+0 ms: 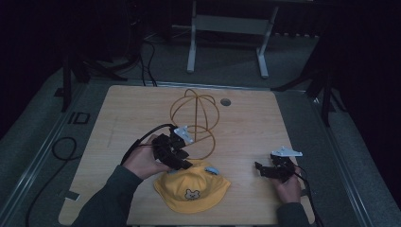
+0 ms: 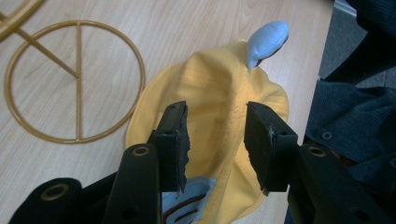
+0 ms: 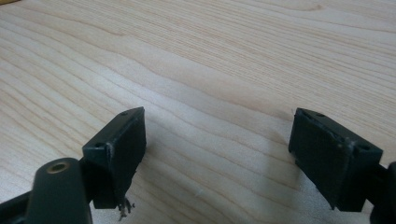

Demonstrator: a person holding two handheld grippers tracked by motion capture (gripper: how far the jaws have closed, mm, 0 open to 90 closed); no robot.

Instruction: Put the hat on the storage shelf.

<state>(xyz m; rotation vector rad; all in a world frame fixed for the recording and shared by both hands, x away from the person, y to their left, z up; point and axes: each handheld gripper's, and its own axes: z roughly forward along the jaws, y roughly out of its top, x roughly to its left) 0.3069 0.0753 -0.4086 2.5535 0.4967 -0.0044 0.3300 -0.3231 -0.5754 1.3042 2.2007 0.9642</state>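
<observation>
Wooden table (image 1: 123,113), dim room. Yellow hat (image 1: 191,188) lies near the front edge, roughly centre, bear face print (image 1: 191,194) toward the person. Two light blue ears: one (image 1: 211,170) at the crown's far side, the other (image 2: 266,41) sticking up at the top in the left gripper view.

Gold wire stand (image 1: 195,120) sits behind the hat: a dome of hoops over a flat ring base. Base ring (image 2: 74,81) with its cross bars lies flat on the wood, just beside the hat brim in the left gripper view.

Left gripper (image 1: 177,158) is held in the left hand (image 1: 144,163), low over the hat's far-left edge, between hat and stand. Left gripper view: jaws partly open, a moderate gap, yellow fabric bunched in a ridge running up between them. Pads (image 2: 175,140) sit either side of the fold and are not closed on it. Can't tell whether the left pad touches the cloth. Dark sleeve (image 2: 355,121) at that view's right edge.

Right gripper (image 1: 265,169) is in the right hand (image 1: 288,187), near the table's right front, well apart from the hat. Jaws wide open, nothing between them, only bare wood grain (image 3: 219,93) below. Grey plate (image 1: 286,152) on top of it. Cable (image 1: 142,142) loops off the left gripper.

Floor behind the table: white frame legs (image 1: 191,47) and a black cord (image 1: 64,149) at the left.
</observation>
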